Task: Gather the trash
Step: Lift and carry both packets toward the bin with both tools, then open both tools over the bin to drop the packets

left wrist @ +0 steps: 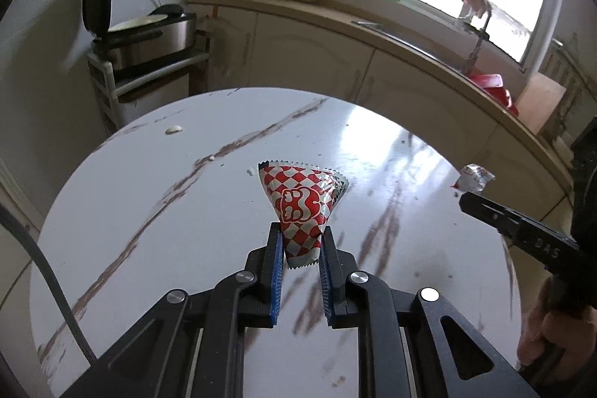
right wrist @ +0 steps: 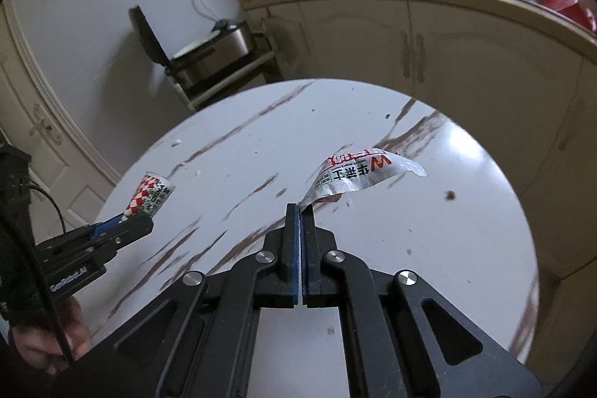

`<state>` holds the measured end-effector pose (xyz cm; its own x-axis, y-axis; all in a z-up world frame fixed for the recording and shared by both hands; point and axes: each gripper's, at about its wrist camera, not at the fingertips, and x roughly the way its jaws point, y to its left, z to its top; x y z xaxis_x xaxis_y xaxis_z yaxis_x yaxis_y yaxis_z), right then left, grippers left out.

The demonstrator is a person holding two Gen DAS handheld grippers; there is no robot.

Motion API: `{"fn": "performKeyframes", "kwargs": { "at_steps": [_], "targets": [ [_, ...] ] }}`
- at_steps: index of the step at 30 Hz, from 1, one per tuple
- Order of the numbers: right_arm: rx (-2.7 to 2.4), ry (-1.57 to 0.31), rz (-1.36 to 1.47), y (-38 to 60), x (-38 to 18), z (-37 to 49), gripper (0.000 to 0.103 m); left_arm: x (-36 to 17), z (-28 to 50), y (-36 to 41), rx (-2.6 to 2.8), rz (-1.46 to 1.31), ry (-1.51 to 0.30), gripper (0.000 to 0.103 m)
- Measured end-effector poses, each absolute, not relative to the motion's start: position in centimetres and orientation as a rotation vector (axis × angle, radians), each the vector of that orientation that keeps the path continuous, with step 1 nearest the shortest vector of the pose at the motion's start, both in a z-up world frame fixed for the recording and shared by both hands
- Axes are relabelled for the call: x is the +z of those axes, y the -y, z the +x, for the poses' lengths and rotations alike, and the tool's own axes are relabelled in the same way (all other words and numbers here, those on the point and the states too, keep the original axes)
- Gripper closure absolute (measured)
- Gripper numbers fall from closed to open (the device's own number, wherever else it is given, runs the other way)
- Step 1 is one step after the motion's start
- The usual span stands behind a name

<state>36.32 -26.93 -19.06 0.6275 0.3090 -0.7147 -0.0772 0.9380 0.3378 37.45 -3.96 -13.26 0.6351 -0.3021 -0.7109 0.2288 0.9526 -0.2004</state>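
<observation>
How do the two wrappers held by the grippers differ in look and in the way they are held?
The checkered wrapper is red and white with a cartoon figure; the silver wrapper is shiny with black characters and a red logo. The checkered wrapper is puffed into a cone; the silver wrapper is flat and curled. The left gripper pinches the checkered wrapper at its narrow waist; the right gripper pinches the silver wrapper by one thin corner. Both are lifted off the table.

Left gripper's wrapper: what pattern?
Red-and-white checks on the wrapper with a red logo; clearest in the left wrist view.
</observation>
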Motion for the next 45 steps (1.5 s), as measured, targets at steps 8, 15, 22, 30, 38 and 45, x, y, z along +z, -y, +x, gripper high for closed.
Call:
{"fn": "performKeyframes", "kwargs": {
  "at_steps": [8,15,22,30,38,45],
  "targets": [
    [0.22,-0.791,0.331,30.0,-16.6,31.1,0.102,-10.3,32.1,8.3,-0.389,-0.032,-0.778,0.09],
    [0.155,-0.739,0.352,34.3,-15.1,26.2,0.102,-8.7,28.1,15.0,-0.516,0.021,-0.759,0.09],
    [0.03,-0.709,0.386,41.2,-14.6,20.7,0.102,-8.6,25.6,23.4,-0.672,0.08,-0.773,0.09],
    [-0.11,-0.764,0.436,48.9,-17.9,16.5,0.101,-11.3,24.0,32.7,-0.802,0.171,-0.848,0.089],
    [-0.164,-0.887,0.535,54.2,-25.9,16.7,0.101,-16.8,26.2,38.2,-0.81,0.288,-1.001,0.088],
    [-0.165,-1.015,0.642,56.7,-34.0,17.8,0.1,-22.3,28.5,42.6,-0.751,0.406,-1.146,0.074]
  ]
}}
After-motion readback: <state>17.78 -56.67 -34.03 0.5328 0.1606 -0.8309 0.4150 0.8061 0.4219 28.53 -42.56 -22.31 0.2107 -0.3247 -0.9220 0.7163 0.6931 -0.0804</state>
